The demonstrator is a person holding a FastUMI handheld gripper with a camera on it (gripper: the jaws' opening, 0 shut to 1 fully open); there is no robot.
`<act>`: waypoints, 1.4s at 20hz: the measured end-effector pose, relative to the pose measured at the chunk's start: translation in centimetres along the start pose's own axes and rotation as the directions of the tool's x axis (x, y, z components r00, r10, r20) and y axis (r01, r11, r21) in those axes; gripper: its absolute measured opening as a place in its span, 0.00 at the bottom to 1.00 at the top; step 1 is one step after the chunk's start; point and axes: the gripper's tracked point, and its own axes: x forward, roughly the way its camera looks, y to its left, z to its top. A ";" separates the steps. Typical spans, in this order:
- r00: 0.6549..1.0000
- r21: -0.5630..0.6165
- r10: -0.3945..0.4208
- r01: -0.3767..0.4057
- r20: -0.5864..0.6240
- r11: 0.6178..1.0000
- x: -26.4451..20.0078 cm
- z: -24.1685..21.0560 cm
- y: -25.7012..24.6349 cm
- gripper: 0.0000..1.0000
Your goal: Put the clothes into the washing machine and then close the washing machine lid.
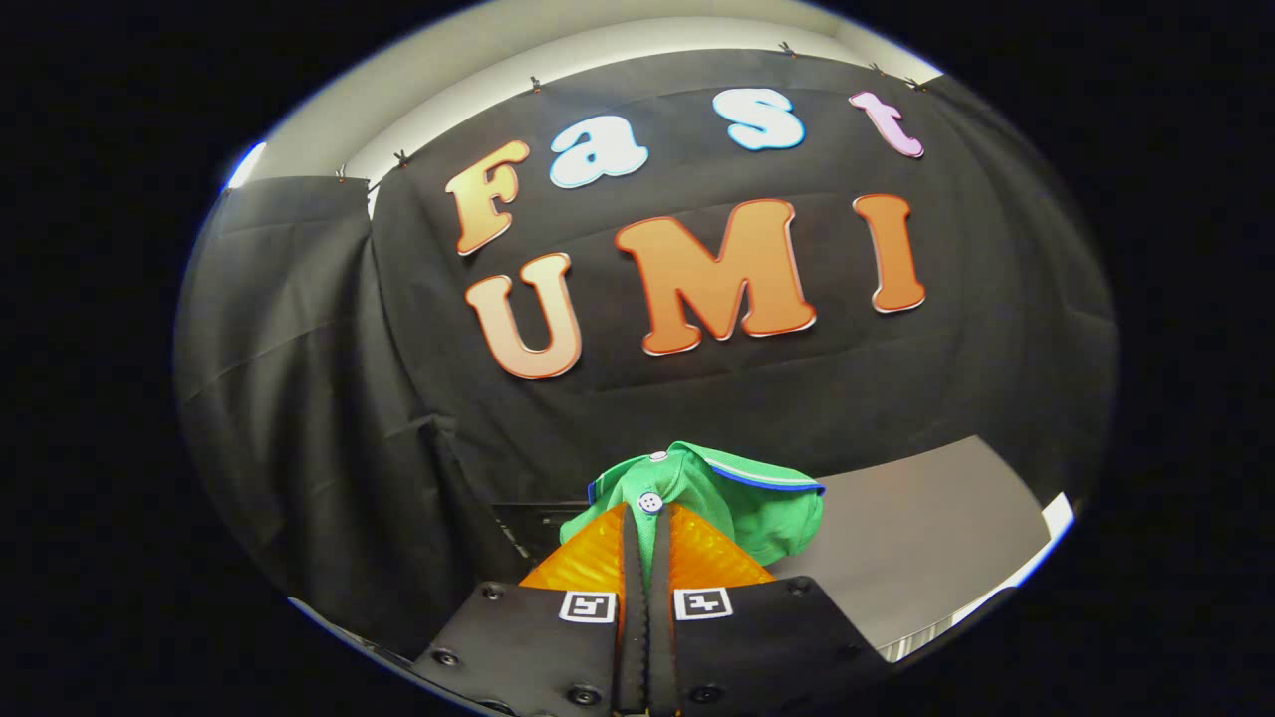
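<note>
Green shirt (742,498) pinched between closed tongs (648,518)

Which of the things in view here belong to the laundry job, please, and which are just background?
Belongs to the job:
- green shirt, bunched and pinched between the fingers
- hand-held gripper, shut on that shirt

Just background:
- grey surface beyond the shirt
- black cloth wall of the booth

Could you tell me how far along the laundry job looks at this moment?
Done: the green shirt is picked up, pinched between the closed fingers of the gripper. In hand: carrying it, held up before the booth wall. Left: dropping it into the washing machine and closing the lid.
</note>
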 end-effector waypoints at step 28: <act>0.773 0.093 -0.027 0.111 -0.634 0.989 24.1 -35.1 4.5 0.08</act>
